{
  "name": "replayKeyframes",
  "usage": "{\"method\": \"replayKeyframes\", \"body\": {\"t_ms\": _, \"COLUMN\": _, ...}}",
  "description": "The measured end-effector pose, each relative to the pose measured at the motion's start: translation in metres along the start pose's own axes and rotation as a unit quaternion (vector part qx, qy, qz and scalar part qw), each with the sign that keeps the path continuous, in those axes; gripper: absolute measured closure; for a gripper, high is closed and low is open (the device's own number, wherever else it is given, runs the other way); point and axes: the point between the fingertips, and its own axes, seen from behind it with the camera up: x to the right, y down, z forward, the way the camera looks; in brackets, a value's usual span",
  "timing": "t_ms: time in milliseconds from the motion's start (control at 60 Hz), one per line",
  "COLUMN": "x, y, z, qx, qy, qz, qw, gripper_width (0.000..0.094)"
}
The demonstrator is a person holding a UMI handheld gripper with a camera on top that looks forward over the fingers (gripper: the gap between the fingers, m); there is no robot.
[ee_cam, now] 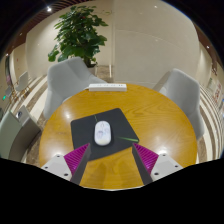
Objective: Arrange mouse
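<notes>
Mouse (103, 132) on mat (100, 134), ahead of gripper (112, 157); fingers wide, empty; likely light, rigid, smooth shell; pinch its sides.

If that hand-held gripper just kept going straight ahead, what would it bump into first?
Most likely the white mouse on the dark mouse pad, just ahead of the open hand-held gripper, slightly left of centre; depth is hard to judge.

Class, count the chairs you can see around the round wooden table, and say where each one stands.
2. One chair stands at the table's far left, below the plant; the other chair at its far right. More may be hidden.
</notes>
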Motion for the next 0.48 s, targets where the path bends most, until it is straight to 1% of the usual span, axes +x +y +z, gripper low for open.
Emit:
{"method": "replayKeyframes", "body": {"t_ms": 100, "x": 0.013, "y": 0.031, "z": -0.04, "qx": -0.018, "qy": 0.003, "qz": -0.004, "qw": 1.0, "gripper_width": 0.0071}}
{"method": "replayKeyframes", "body": {"t_ms": 183, "x": 0.025, "y": 0.052, "z": -0.063, "qx": -0.022, "qy": 0.01, "qz": -0.002, "qw": 1.0, "gripper_width": 0.0075}}
{"method": "replayKeyframes", "body": {"t_ms": 250, "x": 0.033, "y": 0.064, "z": -0.073, "qx": -0.023, "qy": 0.015, "qz": -0.003, "qw": 1.0, "gripper_width": 0.0072}}
{"method": "replayKeyframes", "body": {"t_ms": 350, "x": 0.039, "y": 0.075, "z": -0.079, "qx": -0.025, "qy": 0.01, "qz": -0.006, "qw": 1.0, "gripper_width": 0.0074}}
{"method": "replayKeyframes", "body": {"t_ms": 483, "x": 0.053, "y": 0.084, "z": -0.082, "qx": -0.029, "qy": 0.022, "qz": -0.008, "qw": 0.999, "gripper_width": 0.0072}}
